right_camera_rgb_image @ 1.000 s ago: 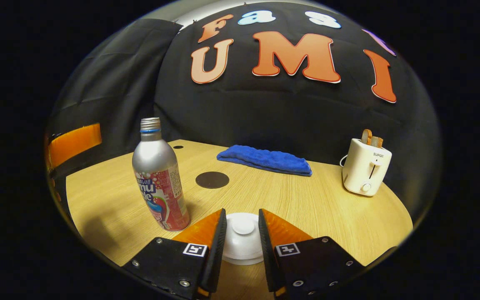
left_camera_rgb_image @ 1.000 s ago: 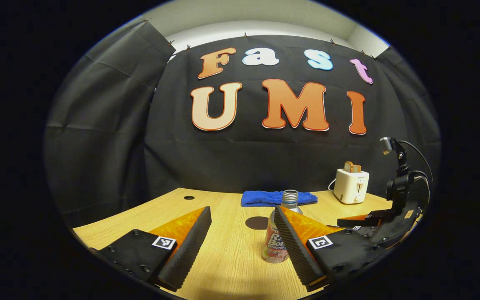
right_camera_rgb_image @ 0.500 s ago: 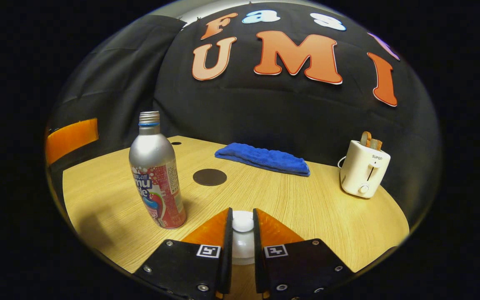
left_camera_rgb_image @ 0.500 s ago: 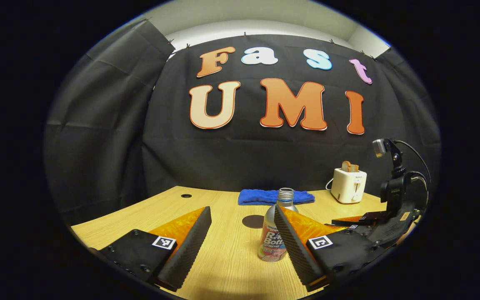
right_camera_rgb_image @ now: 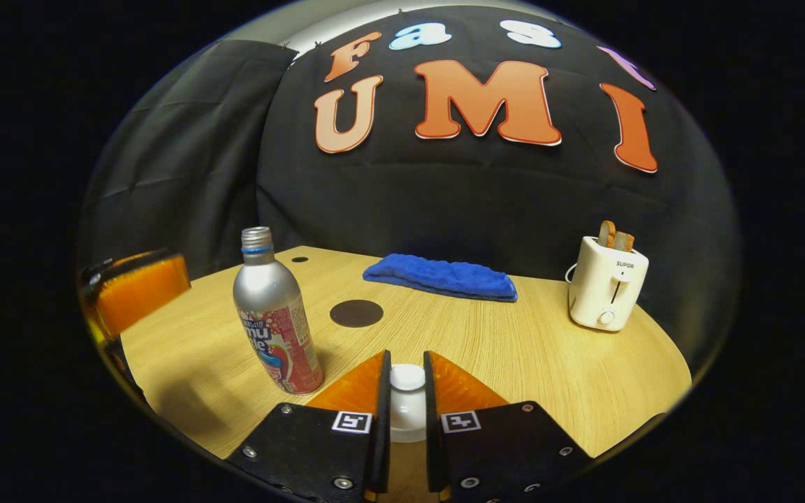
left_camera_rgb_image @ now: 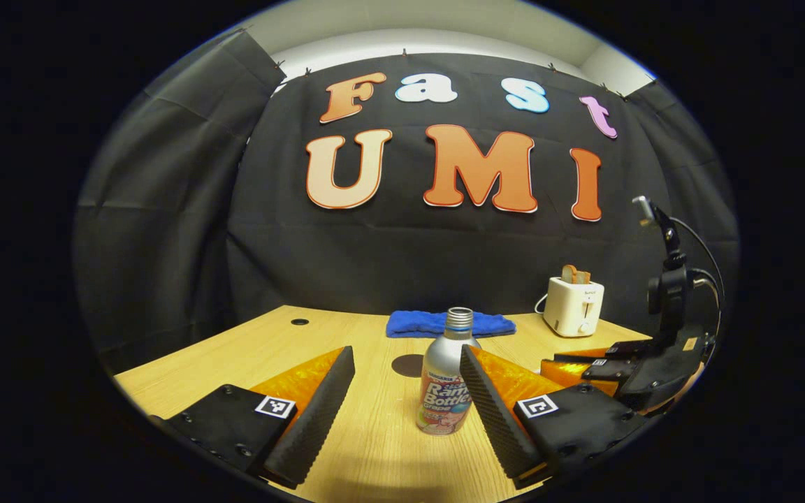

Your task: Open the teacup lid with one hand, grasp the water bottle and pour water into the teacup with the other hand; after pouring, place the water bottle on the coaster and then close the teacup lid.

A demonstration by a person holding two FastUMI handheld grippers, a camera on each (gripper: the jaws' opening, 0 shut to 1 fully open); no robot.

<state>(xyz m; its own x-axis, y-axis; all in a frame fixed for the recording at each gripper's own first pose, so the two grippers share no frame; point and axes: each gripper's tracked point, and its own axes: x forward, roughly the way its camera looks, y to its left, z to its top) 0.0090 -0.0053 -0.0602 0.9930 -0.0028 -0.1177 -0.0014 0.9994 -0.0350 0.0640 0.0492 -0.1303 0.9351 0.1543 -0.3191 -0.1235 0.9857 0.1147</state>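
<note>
Lid (right_camera_rgb_image: 407, 402) lifted, water bottle (left_camera_rgb_image: 442, 391) now nearer

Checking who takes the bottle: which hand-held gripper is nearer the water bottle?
Left. The left hand-held gripper is open, its fingers flanking the water bottle without touching. The right hand-held gripper is shut on the teacup lid, off to the side.

Both cams low, facing bottle (left_camera_rgb_image: 444, 381) & backdrop.

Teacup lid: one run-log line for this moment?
right tool: shut on teacup lid | left tool: open, short of water bottle | coaster: bare
</note>
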